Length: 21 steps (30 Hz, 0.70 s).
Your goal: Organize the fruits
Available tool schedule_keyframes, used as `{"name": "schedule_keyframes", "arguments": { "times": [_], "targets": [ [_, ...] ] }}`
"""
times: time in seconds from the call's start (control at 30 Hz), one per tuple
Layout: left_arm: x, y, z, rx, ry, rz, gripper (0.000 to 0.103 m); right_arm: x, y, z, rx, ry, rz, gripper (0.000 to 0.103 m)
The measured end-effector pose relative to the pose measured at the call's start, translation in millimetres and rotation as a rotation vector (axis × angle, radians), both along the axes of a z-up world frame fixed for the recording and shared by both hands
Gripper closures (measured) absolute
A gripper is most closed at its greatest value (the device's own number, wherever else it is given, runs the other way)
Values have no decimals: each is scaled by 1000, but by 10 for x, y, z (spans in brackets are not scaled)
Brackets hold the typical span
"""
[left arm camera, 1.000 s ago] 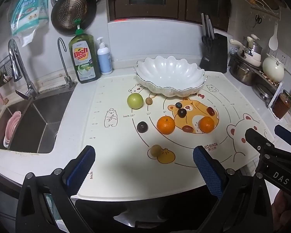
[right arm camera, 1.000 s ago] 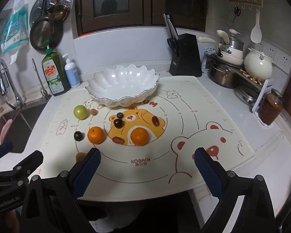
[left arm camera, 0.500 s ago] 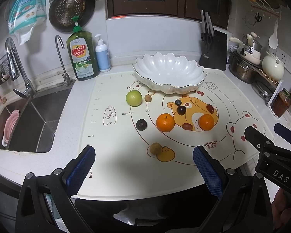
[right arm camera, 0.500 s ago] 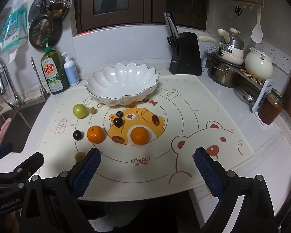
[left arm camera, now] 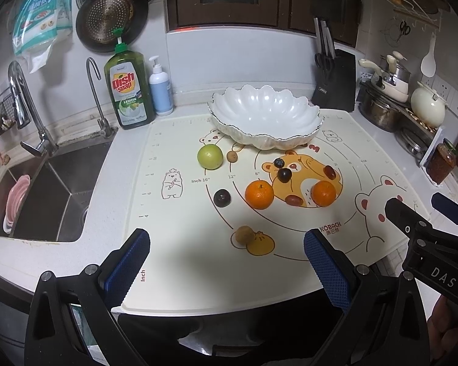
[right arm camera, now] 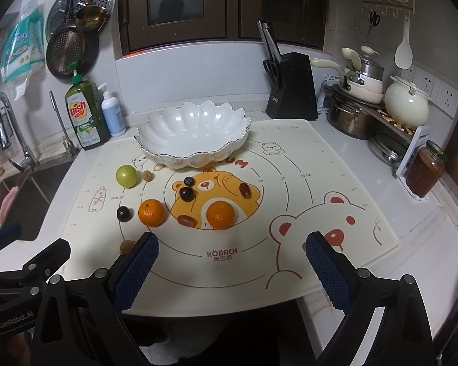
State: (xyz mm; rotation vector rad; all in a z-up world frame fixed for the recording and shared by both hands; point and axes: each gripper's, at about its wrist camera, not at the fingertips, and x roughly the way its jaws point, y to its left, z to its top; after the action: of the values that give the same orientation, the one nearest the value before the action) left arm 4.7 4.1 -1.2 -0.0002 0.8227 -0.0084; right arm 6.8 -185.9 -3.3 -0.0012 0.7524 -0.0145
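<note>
Fruits lie loose on the mat (left arm camera: 180, 262), none gathered yet.
Nearest, left gripper (left arm camera: 226, 262) and right gripper (right arm camera: 230, 259), jaws apart and empty, have crept slightly closer over the last second; a first pick seems near. Beyond sit both oranges (right arm camera: 151, 212), small dark fruits of uncertain kind, then the empty bowl (right arm camera: 195, 134).

Home kitchen: sink (left arm camera: 45, 189), knife block (right arm camera: 291, 87) (pans (left arm camera: 107, 21) hung up).
</note>
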Motion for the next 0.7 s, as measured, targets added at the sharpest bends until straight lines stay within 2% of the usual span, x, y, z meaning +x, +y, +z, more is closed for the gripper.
{"name": "schedule_keyframes", "arguments": {
  "times": [0.7],
  "targets": [
    [-18,-26,7,-6,-11,-10,0,-24,-11,15,2,-3,-12,5]
  ]
}}
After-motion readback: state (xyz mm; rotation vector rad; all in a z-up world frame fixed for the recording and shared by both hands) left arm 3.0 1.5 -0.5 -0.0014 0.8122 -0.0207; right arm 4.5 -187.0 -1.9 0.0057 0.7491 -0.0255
